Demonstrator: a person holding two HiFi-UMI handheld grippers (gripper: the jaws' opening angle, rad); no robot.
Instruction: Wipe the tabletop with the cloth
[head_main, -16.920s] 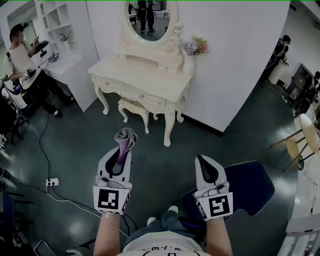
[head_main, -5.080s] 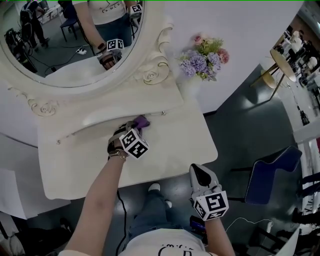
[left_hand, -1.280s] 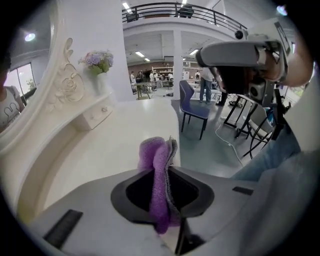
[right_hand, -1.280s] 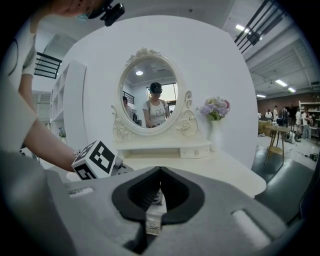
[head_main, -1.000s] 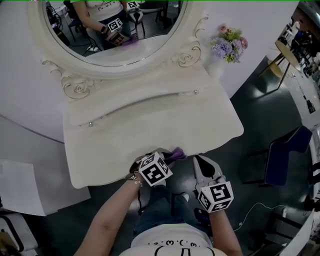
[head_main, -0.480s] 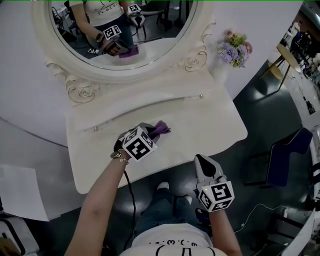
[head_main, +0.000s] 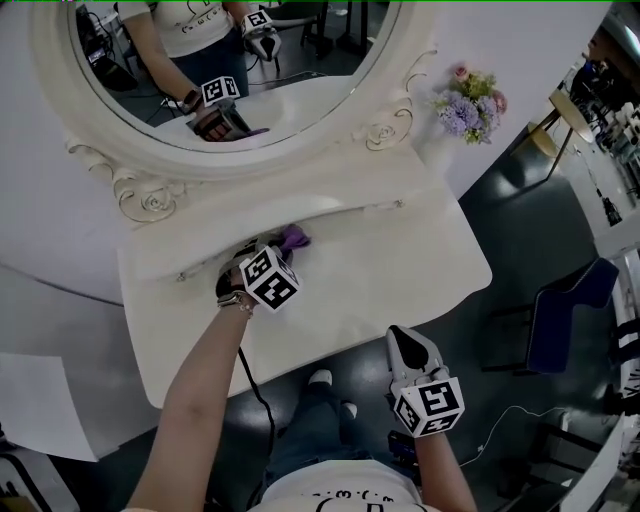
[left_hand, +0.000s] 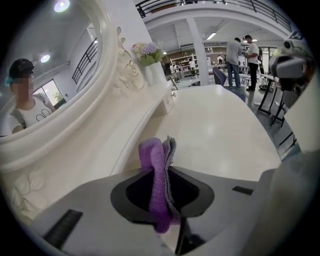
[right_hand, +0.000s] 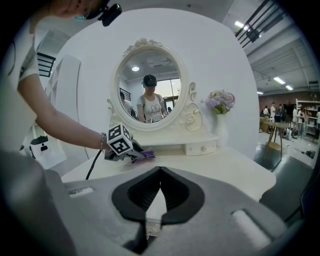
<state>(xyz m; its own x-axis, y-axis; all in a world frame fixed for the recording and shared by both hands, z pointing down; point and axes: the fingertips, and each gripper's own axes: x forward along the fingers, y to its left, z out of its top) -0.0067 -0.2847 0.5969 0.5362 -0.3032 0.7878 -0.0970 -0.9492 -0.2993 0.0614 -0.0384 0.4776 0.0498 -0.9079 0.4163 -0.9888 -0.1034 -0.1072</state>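
Pushed farther toward the mirror (head_main: 150, 70), the outstretched left gripper (head_main: 274, 250) pinches the purple cloth (head_main: 294, 237), whose length points forward along the jaws; the right gripper (head_main: 404, 344) is closed and empty.

White wall (right_hand: 225, 60) behind, big oval mirror (head_main: 230, 70) w/ carved cream frame. Purple flowers (head_main: 466, 100) in white vase (right_hand: 220, 129) at rt corner. Dark grey floor (head_main: 480, 330), blue chair (head_main: 565, 320) off to rt. Strip lights (right_hand: 242, 24) overhead, open hall (right_hand: 290, 125) beyond.
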